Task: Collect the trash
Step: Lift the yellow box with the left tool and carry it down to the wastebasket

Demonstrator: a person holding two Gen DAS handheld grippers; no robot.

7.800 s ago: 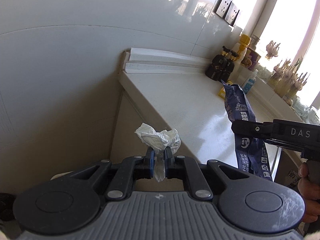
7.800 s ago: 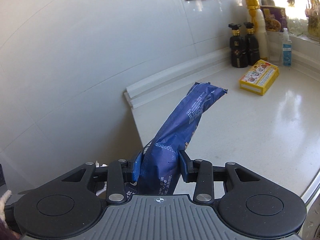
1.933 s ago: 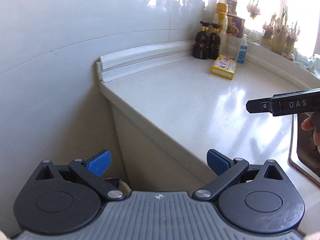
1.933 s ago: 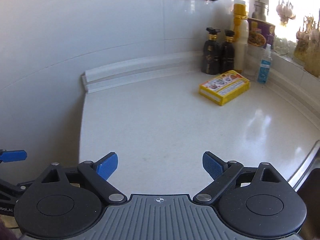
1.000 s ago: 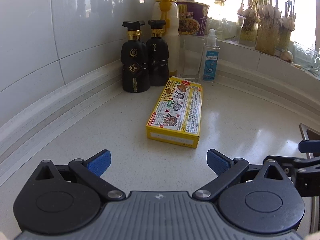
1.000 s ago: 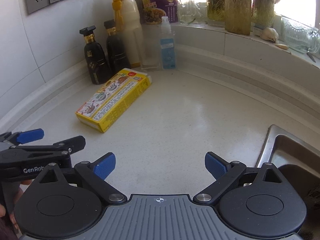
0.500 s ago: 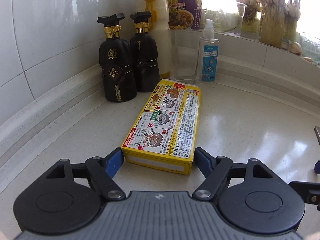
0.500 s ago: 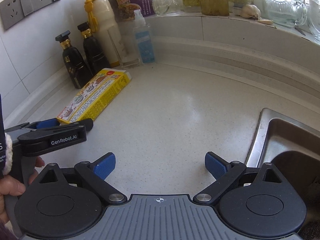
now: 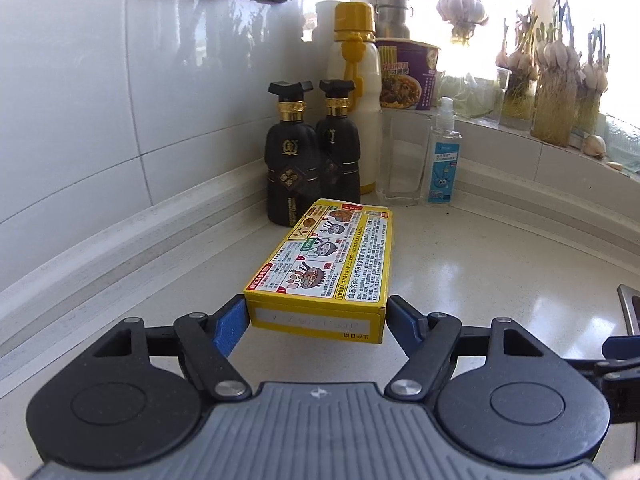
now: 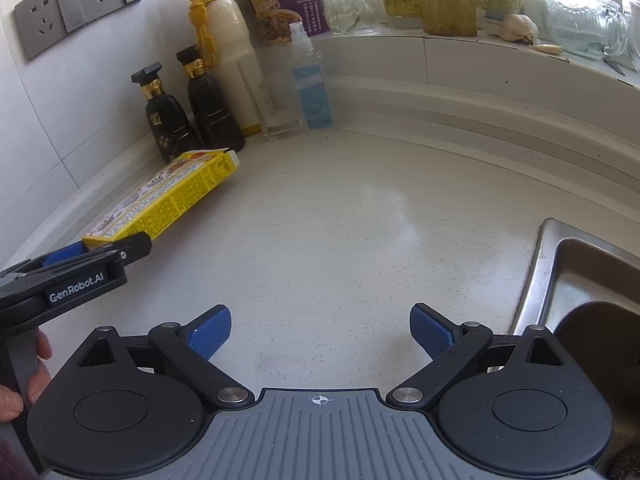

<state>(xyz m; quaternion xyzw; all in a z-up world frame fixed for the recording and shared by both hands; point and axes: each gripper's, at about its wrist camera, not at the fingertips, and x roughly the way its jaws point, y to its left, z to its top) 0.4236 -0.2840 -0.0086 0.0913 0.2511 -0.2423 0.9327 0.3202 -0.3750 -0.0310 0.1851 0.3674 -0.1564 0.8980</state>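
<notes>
A yellow printed carton (image 9: 328,264) lies lengthwise on the white counter (image 9: 480,280), pointing at the back corner. My left gripper (image 9: 316,316) has the carton's near end between its blue pads (image 9: 230,320). The jaws are closing and the pads press on its two long sides. In the right wrist view the carton (image 10: 168,196) looks tilted, its near end held by the left gripper (image 10: 100,252) with a hand behind it. My right gripper (image 10: 320,328) hovers open over bare counter, with nothing between its fingers.
Two dark bottles (image 9: 308,160), a white bottle with a yellow cap (image 9: 356,100), a glass (image 9: 404,160) and a small spray bottle (image 9: 442,160) crowd the back corner. A noodle cup (image 10: 284,4) and garlic line the sill. A steel sink (image 10: 580,280) lies to the right.
The left gripper's jaws have narrowed onto the carton's near end and its view has risen a little. The right gripper has hardly moved.
</notes>
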